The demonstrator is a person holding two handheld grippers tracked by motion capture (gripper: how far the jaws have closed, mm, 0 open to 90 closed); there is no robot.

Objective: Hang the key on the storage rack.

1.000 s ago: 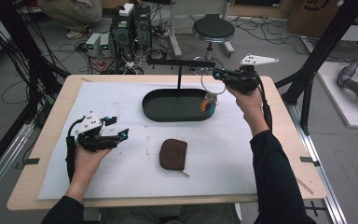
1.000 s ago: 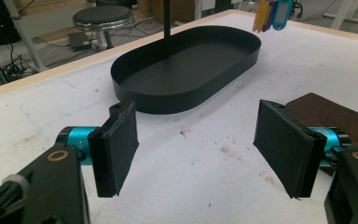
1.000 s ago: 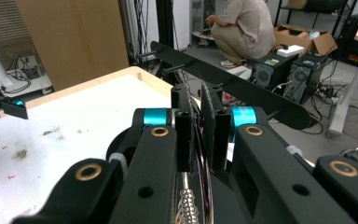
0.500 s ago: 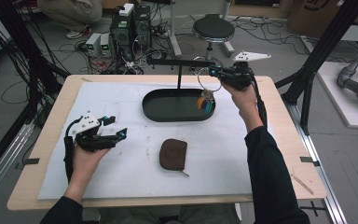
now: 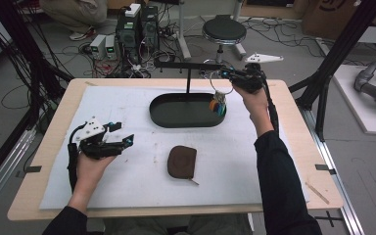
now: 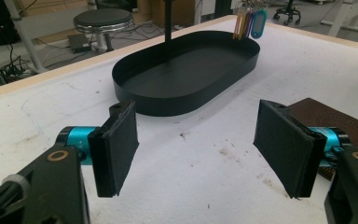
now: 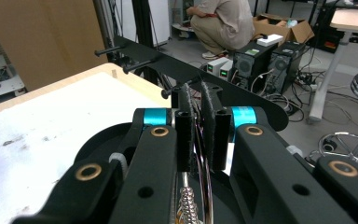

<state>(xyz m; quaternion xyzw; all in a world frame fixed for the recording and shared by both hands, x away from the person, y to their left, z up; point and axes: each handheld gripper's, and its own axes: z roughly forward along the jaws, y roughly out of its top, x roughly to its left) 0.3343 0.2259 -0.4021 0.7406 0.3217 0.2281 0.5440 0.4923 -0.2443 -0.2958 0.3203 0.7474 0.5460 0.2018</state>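
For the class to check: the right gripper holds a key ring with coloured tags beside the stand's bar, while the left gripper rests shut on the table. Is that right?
Not quite: the left gripper is open, nothing between its pads, as the left gripper view shows. The right gripper does hold the key ring beside the stand's bar.

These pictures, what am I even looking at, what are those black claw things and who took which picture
A person sits at a table and holds a hand-operated two-jaw gripper in each hand. There is no robot arm.

The high view comes from a fixed camera above, looking down. The other two come from small cameras riding on each gripper, looking along its black jaws.

On the table's white mat stand a black oval tray with a post and a hook bar, and a brown pouch lies nearer the person.

The left gripper has its jaws wide apart over the mat, holding nothing. The right gripper is shut on a key ring with coloured tags dangling over the tray, close to the bar's pegs.
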